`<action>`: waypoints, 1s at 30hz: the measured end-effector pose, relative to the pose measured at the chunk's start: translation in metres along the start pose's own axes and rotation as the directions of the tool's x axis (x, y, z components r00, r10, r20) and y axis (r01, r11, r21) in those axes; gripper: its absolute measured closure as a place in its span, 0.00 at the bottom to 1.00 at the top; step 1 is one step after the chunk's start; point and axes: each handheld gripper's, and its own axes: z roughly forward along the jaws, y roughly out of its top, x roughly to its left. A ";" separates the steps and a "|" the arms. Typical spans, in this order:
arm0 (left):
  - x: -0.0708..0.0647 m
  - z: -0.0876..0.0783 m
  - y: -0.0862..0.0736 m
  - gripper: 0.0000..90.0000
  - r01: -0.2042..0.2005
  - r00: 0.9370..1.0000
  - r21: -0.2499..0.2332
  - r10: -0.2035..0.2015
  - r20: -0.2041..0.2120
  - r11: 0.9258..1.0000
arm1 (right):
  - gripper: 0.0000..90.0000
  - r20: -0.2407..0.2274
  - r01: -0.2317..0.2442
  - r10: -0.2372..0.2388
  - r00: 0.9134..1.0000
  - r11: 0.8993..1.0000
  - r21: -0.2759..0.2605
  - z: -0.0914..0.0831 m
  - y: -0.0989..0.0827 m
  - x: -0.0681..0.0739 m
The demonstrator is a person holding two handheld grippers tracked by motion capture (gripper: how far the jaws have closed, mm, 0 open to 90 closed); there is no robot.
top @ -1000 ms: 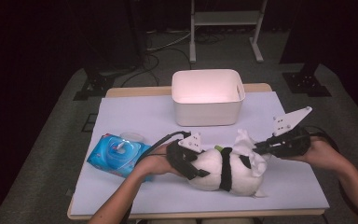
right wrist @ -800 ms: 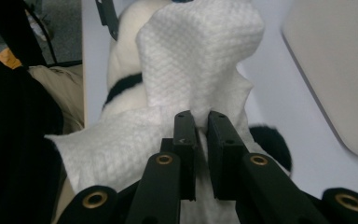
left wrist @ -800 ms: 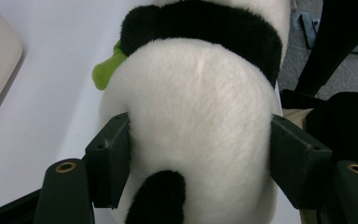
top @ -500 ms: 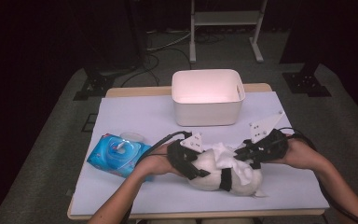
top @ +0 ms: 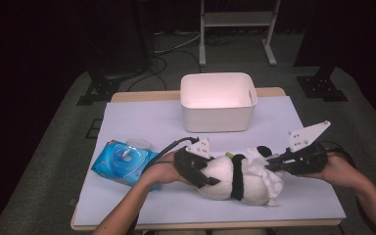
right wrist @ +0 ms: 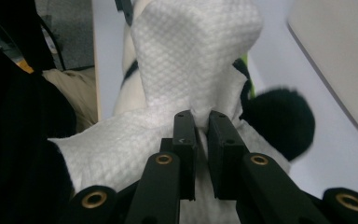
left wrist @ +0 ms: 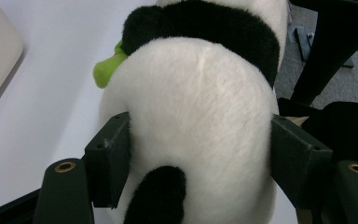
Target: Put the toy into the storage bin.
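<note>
Two tongs work on one panda point(top: 235, 178), which lies on its side on the counter point(top: 142, 122), near its front edge, in front of the bin point(top: 218, 115). A blue wipes pack point(top: 125, 161) sits to the panda's left. The left tongs point(top: 200, 174) stand fairly wide, both pads pressing into the panda's white rump. The right tongs point(top: 271, 166) are nearly closed, pinching a wipe point(top: 267, 178) that rests on the panda's head end.

Plush like this looks light and soft; it will dent and roll under a rub, so the broad grip across the body seems the right hold. The wipe is thin and limp and would slip from anything but a tight pinch.

The left gripper view shows the pads point(left wrist: 109, 158) sunk in fur and a green bit point(left wrist: 107, 70) at the neck. The right gripper view shows the wipe's point(right wrist: 191, 65) quilted weave and the fold caught in the jaws. The high view shows the whole layout.
</note>
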 end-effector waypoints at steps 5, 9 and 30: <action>0.001 0.001 0.003 0.33 0.007 1.000 0.011 -0.007 -0.002 1.000 | 0.90 0.014 -0.016 0.016 1.000 1.000 0.003 -0.002 -0.010 0.001; 0.000 0.002 0.007 0.33 0.018 1.000 0.023 -0.018 -0.006 1.000 | 0.90 0.006 0.000 0.000 1.000 1.000 -0.004 0.000 -0.001 0.000; -0.006 0.008 0.009 0.33 0.020 1.000 -0.003 -0.020 -0.002 1.000 | 0.90 -0.073 0.152 -0.145 0.987 0.984 0.093 0.054 0.060 0.010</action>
